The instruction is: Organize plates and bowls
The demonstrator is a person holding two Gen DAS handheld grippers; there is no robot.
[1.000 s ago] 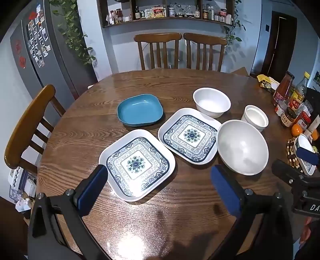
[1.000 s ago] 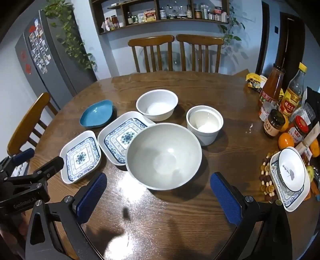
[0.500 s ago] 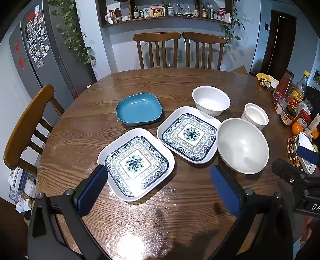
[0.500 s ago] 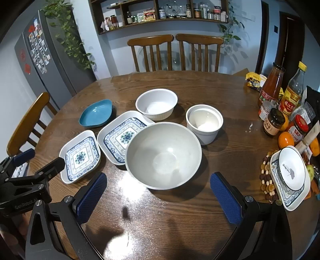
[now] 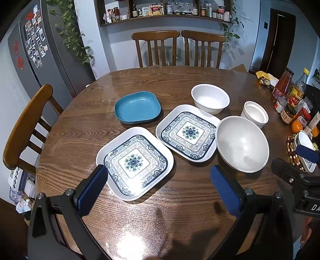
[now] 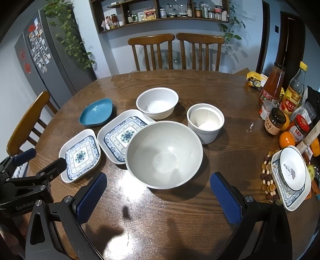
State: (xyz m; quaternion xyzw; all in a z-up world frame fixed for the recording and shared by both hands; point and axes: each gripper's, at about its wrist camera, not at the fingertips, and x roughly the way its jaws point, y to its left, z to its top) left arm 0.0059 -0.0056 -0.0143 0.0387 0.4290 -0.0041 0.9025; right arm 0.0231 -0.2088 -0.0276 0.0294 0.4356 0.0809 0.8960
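Round wooden table (image 5: 140, 200), glossy top, bright glare patch near front edge. Two wooden slat-back chairs (image 5: 156, 48) side by side at far side, third chair (image 5: 26, 128) at left. Pale blue-grey walls. Dark wall shelf (image 5: 166, 12) above, crowded with jars and packets. Grey fridge (image 5: 40, 52) at left, covered in photos and magnets; trailing green plant (image 5: 72, 34) beside it. Dark door (image 5: 280, 40) at right.

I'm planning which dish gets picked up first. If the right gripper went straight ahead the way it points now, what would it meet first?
Most likely the large white bowl. It sits centred ahead of the open right gripper, nearest of all the dishes, with only bare table before it. Height is unclear, so the fingers may meet its near rim or pass just above it.
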